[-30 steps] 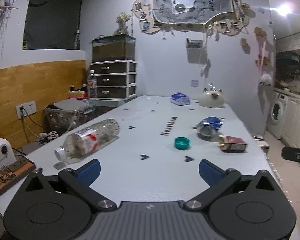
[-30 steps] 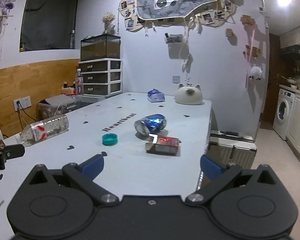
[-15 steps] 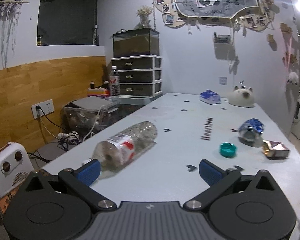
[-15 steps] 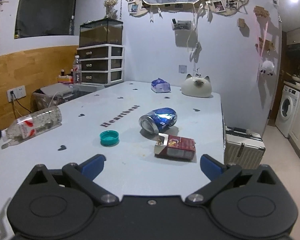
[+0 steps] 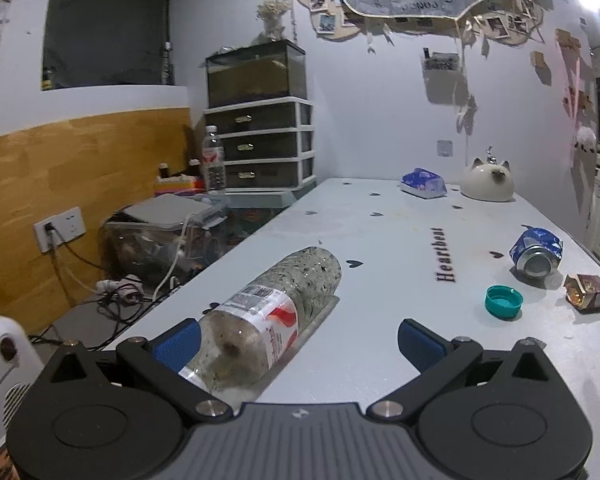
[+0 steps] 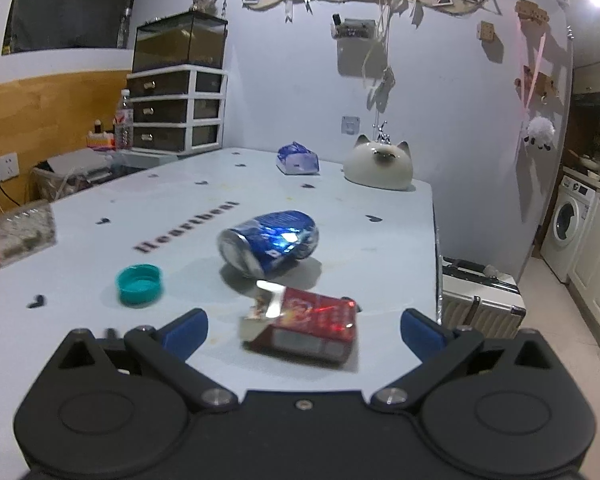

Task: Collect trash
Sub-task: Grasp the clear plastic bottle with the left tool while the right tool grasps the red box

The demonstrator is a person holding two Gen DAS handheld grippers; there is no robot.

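The left gripper [image 5: 298, 344] has its jaws spread wide apart, and the neck end of a clear plastic bottle [image 5: 268, 316] lies between them, close against the left blue pad without being clamped. The bottle rests on its side on the pale tabletop [image 5: 380, 232], its base pointing away, with a red and white label around its middle and dark specks inside. To its right lie a teal bottle cap [image 5: 503, 302], a crushed blue can [image 5: 536, 254] and a crumpled red carton [image 5: 590, 291].

The right gripper [image 6: 303, 328] also has its jaws wide apart, holding nothing. The red carton [image 6: 304, 326] lies flat on the tabletop between the pads, touching neither. Just beyond it is the blue can [image 6: 270, 242] on its side, and the teal cap [image 6: 140, 284] sits open side up to the left. At the far end stand a cat-shaped ceramic pot [image 6: 378, 166] and a blue tissue pack [image 6: 298, 160].
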